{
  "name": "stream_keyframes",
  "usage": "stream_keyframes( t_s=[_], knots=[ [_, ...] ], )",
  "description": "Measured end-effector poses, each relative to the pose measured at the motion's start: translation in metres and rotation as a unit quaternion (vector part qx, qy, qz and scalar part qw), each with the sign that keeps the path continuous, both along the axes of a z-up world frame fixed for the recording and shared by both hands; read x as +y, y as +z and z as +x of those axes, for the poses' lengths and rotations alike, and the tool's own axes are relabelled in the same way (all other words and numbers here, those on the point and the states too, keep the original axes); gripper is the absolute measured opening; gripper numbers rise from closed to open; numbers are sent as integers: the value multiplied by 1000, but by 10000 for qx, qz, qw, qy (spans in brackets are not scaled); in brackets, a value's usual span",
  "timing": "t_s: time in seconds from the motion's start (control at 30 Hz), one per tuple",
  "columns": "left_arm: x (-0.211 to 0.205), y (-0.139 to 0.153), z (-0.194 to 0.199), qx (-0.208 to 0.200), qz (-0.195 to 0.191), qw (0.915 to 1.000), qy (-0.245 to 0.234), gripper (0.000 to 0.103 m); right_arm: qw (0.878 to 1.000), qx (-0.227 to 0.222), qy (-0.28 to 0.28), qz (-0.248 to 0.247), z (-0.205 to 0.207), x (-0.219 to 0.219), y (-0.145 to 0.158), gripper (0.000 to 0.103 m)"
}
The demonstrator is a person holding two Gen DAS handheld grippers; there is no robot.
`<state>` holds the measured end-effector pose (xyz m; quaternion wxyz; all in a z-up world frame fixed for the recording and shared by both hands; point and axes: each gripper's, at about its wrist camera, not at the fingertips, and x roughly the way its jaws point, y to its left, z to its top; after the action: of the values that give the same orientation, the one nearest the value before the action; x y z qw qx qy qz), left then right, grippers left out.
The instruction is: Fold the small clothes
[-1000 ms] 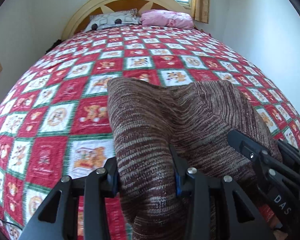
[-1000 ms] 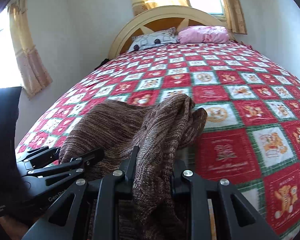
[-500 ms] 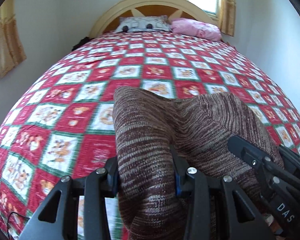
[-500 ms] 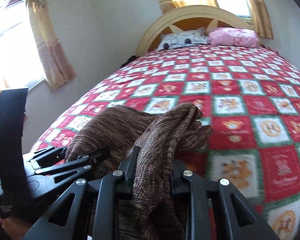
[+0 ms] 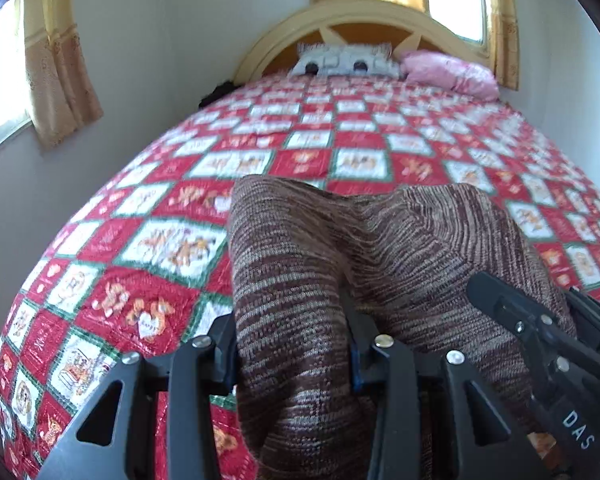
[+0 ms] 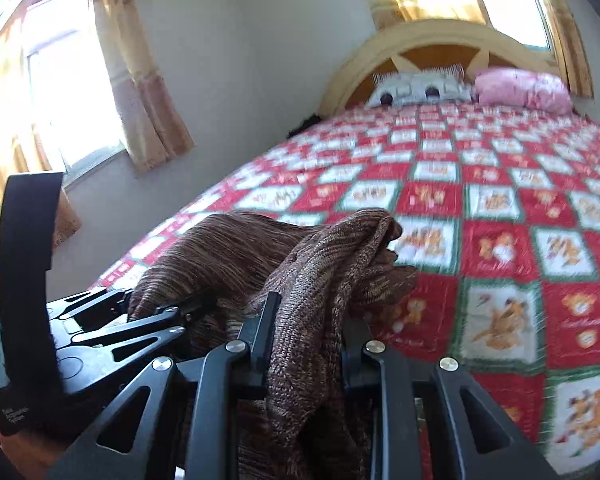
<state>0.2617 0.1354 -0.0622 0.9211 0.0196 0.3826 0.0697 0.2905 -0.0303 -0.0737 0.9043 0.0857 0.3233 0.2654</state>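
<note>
The left gripper (image 5: 292, 344) pinches a thick fold of the brown knit (image 5: 380, 248); the right gripper (image 6: 306, 332) pinches a bunched edge of it. The knit hangs between them over the red patchwork quilt (image 5: 140, 272), pillows (image 6: 420, 88) beyond.

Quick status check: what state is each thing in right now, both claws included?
Left claw: shut on the sweater.
Right claw: shut on the sweater.
Sweater: bunched, held at two spots, lifted over the quilt.
Quilt: spread flat on the bed.
Pink pillow: lying at the headboard.
</note>
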Motion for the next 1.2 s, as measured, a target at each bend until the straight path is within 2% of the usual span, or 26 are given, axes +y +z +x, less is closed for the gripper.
stream_keyframes(
  t_s=[0.13,0.23,0.33,0.4,0.47,0.57,0.6,0.63,0.67,0.77,0.87,0.9,0.97,1.03,1.1,1.17,1.2],
  knots=[
    [14,-30,2,443,-331,9983,193,43,9991,383,19,-167,4,4,-29,25],
    [21,-38,-1,497,-624,9964,275,46,9983,567,42,-161,7,1,-35,25],
    [23,-39,-2,470,-661,9964,252,51,9965,779,31,-289,11,3,-44,25],
    [27,-40,-7,476,-689,9960,300,63,9959,884,40,-180,12,-1,-47,25],
    [35,-40,-14,490,-816,9949,321,71,9945,1021,55,-213,11,-5,-49,26],
    [54,-42,-30,550,-1344,9887,378,79,9938,1088,111,-172,-1,-11,-48,36],
    [58,-44,-36,594,-1469,9866,393,81,9938,1096,119,-165,-5,-13,-47,46],
    [59,-44,-39,605,-1479,9865,372,82,9930,1163,136,-141,-8,-17,-47,59],
    [59,-44,-41,611,-1445,9871,332,83,9915,1285,157,-80,-9,-22,-49,63],
    [61,-38,-47,634,-1501,9861,329,83,9851,1624,149,548,-4,-49,-47,64],
    [64,-21,-48,464,-1682,9840,361,81,9760,1755,-169,1279,19,-78,-40,77],
    [63,-14,-47,342,-1711,9841,337,81,9690,1823,-216,1656,33,-86,-39,81],
    [56,-3,-42,113,-1754,9843,175,81,9530,2180,-114,2103,61,-88,-47,83],
    [46,0,-31,18,-1633,9866,53,81,9399,2637,-51,2168,88,-79,-61,83],
    [36,-11,-20,177,-1528,9881,-6,81,9334,2850,55,2179,106,-66,-74,83],
    [30,-26,-18,279,-1462,9889,-35,81,9473,2590,125,1881,117,-50,-68,83],
    [26,-31,-21,226,-1232,9921,16,81,9515,2510,229,1762,121,-43,-65,83]
  ],
)
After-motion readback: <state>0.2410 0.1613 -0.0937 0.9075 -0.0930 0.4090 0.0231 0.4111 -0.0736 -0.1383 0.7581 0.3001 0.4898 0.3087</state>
